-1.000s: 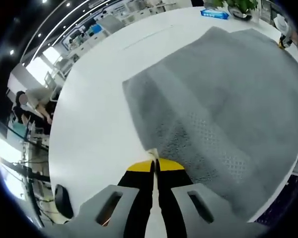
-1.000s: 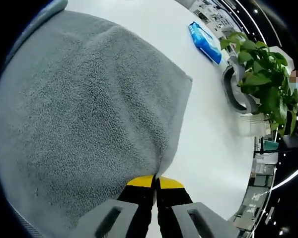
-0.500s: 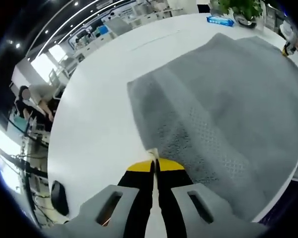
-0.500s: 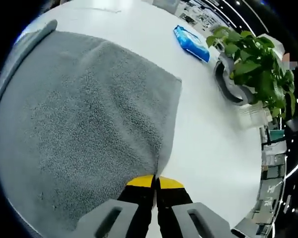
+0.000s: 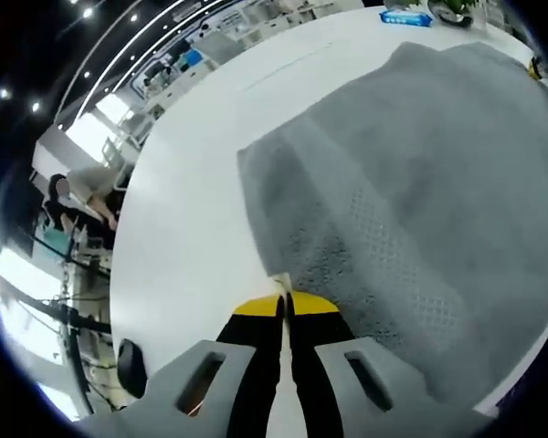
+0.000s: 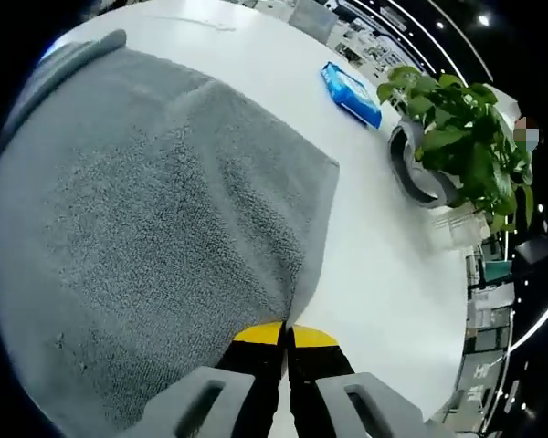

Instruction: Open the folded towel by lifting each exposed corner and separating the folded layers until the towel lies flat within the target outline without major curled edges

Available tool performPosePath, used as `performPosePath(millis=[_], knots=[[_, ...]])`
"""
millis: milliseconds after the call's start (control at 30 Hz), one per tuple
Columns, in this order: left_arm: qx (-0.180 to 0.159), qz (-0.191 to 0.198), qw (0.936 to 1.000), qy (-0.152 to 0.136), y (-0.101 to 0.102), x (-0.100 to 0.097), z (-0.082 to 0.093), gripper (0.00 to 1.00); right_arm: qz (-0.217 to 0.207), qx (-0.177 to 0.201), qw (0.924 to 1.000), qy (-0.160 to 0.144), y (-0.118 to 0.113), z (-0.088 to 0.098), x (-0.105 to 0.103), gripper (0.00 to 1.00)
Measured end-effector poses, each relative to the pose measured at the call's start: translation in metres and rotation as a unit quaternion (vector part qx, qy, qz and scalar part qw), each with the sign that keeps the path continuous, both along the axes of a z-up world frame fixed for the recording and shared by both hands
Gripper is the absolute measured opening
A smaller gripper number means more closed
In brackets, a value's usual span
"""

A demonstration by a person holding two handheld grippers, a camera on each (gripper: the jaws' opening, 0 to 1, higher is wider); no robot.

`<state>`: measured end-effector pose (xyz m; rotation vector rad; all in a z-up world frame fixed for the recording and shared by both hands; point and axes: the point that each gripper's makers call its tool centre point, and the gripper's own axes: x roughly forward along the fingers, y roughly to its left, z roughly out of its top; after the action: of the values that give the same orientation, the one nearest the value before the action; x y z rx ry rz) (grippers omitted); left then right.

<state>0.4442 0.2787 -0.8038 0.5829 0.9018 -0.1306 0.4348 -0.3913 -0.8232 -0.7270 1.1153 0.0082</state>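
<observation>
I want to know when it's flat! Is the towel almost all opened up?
Partly. Done: the left gripper and the right gripper each pinch an edge of the grey towel. In hand: spreading it over the white table. Left: a layer still lies doubled, and no outline is visible.

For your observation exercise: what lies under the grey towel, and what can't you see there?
The grey towel lies spread on a white table, bare around its edges. Both grippers are shut on its near edge. Any target outline or folded layers beneath are covered.
</observation>
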Motion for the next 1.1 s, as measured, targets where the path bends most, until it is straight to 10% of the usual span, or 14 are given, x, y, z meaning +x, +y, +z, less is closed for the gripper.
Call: performPosePath(millis=[700,1100], knots=[[-0.025,0.032,0.9990,-0.018,0.006,-0.004,0.002,0.01,0.006,-0.023,0.9995,0.019,0.001,0.005,-0.002,0.00],[-0.005,0.034,0.9993,-0.016,0.024,-0.004,0.001,0.01,-0.073,0.169,0.9829,-0.007,-0.009,0.002,0.003,0.00]])
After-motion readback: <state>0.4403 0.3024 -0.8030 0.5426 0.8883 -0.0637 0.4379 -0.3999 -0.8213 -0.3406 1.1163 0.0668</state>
